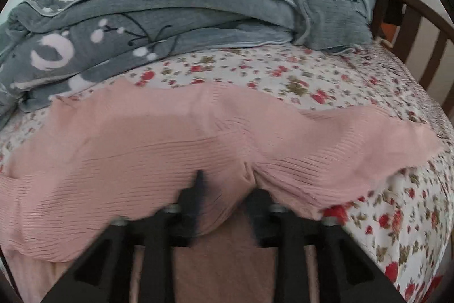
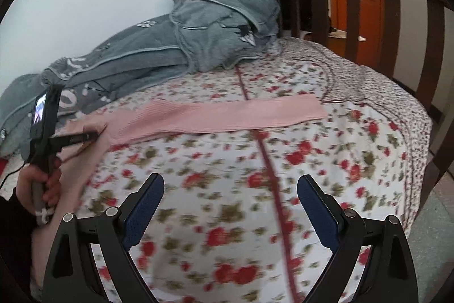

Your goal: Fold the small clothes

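Right wrist view shows the pink ribbed garment point(image 2: 215, 118) lying flat on the bed point(image 2: 312, 166), its long sleeve running from about nine o'clock across to three o'clock, well beyond the right hand-held gripper point(image 2: 229, 206), whose jaws stand wide apart with nothing between them. That sleeve's free end sits toward one o'clock from this gripper, so the long axis lies crosswise to the line it points along.

At nine o'clock the left hand-held gripper point(image 2: 90, 136) sits right at the garment's body, plainly the nearer of the two. From the left wrist view the knit point(image 1: 159, 149) drapes over its fingers point(image 1: 200, 183), which stand parted; cloth bunches in the gap at twelve o'clock, though I judge the pads are not pressing on it (blur makes this less than certain).

A grey blanket point(image 2: 159, 56) is heaped along the far edge at eleven o'clock, clear of the garment. My reading: the right gripper would travel toward one o'clock to reach the sleeve end.
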Tool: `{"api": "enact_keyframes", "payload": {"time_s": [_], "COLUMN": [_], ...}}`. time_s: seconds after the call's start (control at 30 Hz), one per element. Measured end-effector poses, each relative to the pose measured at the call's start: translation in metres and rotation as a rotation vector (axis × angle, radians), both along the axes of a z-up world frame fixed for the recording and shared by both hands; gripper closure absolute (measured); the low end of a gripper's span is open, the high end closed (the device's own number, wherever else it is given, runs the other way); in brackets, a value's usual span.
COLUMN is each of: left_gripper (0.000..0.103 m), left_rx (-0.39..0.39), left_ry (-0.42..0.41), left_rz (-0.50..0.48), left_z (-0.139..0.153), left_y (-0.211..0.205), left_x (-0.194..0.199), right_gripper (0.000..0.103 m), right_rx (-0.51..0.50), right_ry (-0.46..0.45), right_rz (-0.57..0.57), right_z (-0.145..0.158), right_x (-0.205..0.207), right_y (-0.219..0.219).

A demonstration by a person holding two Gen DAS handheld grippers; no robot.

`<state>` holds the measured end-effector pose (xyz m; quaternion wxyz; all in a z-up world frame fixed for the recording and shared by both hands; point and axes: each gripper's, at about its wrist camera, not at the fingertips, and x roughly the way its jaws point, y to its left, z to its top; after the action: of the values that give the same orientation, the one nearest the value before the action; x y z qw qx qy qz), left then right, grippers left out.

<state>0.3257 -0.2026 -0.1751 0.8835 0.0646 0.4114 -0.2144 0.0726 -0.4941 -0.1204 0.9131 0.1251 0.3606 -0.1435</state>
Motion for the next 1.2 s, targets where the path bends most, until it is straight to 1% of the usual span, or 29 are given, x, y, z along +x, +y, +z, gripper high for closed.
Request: {"api": "enact_keyframes", "payload": {"time_s": [0.03, 0.07, 0.1, 0.13, 0.17, 0.2, 0.27, 0.37, 0.47, 0.53, 0.6, 0.67, 0.8, 0.9, 1.0, 1.03, 1.07, 1.1, 1.17, 1.2], "left_gripper": [0.031, 0.014, 0.013, 0.013, 0.013, 0.013, 0.013, 0.013, 0.013, 0.013, 0.013, 0.013, 0.013, 0.013, 0.013, 0.013, 0.013, 0.013, 0.013, 0.013], "left_rx": [-0.015, -0.039, -0.066, -0.098, -0.108, -0.117, -0.121, -0.132, -0.164, -0.171, -0.162, -0.154, -0.181, -0.189, -0.203, -0.207, -0.21, -0.212, -0.215, -0.224], "left_ry": [-0.011, -0.038, -0.059, -0.076, -0.078, -0.077, -0.059, -0.054, -0.11, -0.139, -0.151, -0.157, -0.179, -0.16, -0.142, -0.14, -0.141, -0.142, -0.147, -0.158], "left_rz": [-0.004, 0.002, 0.004, -0.001, -0.001, -0.001, 0.0, 0.0, 0.006, -0.001, -0.013, -0.022, -0.023, -0.022, -0.012, -0.005, 0.0, 0.003, 0.014, 0.027], "left_z": [0.003, 0.008, 0.011, 0.014, 0.014, 0.014, 0.012, 0.011, 0.017, 0.02, 0.021, 0.022, 0.025, 0.023, 0.021, 0.021, 0.021, 0.021, 0.022, 0.024], "left_y": [0.002, 0.007, 0.012, 0.016, 0.018, 0.018, 0.018, 0.018, 0.023, 0.023, 0.02, 0.018, 0.021, 0.021, 0.024, 0.025, 0.026, 0.026, 0.028, 0.031], "left_x": [-0.002, -0.007, -0.01, -0.015, -0.014, -0.014, -0.011, -0.008, -0.014, -0.018, -0.02, -0.021, -0.024, -0.02, -0.017, -0.016, -0.016, -0.016, -0.017, -0.018], "right_gripper": [0.009, 0.009, 0.011, 0.016, 0.023, 0.027, 0.044, 0.047, 0.048, 0.048, 0.048, 0.053, 0.053, 0.054, 0.068, 0.078, 0.09, 0.093, 0.095, 0.096], "right_rx": [0.006, 0.018, 0.025, 0.028, 0.031, 0.039, 0.068, 0.121, 0.128, 0.166, 0.246, 0.273, 0.265, 0.25, 0.211, 0.198, 0.185, 0.18, 0.165, 0.126], "right_ry": [-0.004, -0.008, -0.009, -0.005, 0.007, 0.024, 0.055, 0.062, 0.053, 0.066, 0.05, 0.037, 0.033, 0.032, 0.032, 0.03, 0.023, 0.014, -0.004, -0.012], "right_rz": [-0.004, -0.009, -0.013, -0.015, -0.019, -0.022, -0.023, -0.05, -0.066, -0.095, -0.129, -0.157, -0.199, -0.225, -0.245, -0.247, -0.249, -0.247, -0.246, -0.249], "right_z": [-0.003, -0.006, -0.01, -0.012, -0.017, -0.022, -0.033, -0.046, -0.051, -0.058, -0.066, -0.068, -0.07, -0.072, -0.074, -0.074, -0.074, -0.073, -0.069, -0.062], "right_x": [0.001, 0.003, 0.007, 0.011, 0.018, 0.025, 0.042, 0.057, 0.068, 0.076, 0.08, 0.082, 0.093, 0.102, 0.109, 0.11, 0.109, 0.108, 0.107, 0.106], "right_y": [-0.005, -0.011, -0.016, -0.018, -0.022, -0.025, -0.032, -0.045, -0.056, -0.07, -0.086, -0.096, -0.106, -0.114, -0.121, -0.123, -0.124, -0.125, -0.125, -0.122]}}
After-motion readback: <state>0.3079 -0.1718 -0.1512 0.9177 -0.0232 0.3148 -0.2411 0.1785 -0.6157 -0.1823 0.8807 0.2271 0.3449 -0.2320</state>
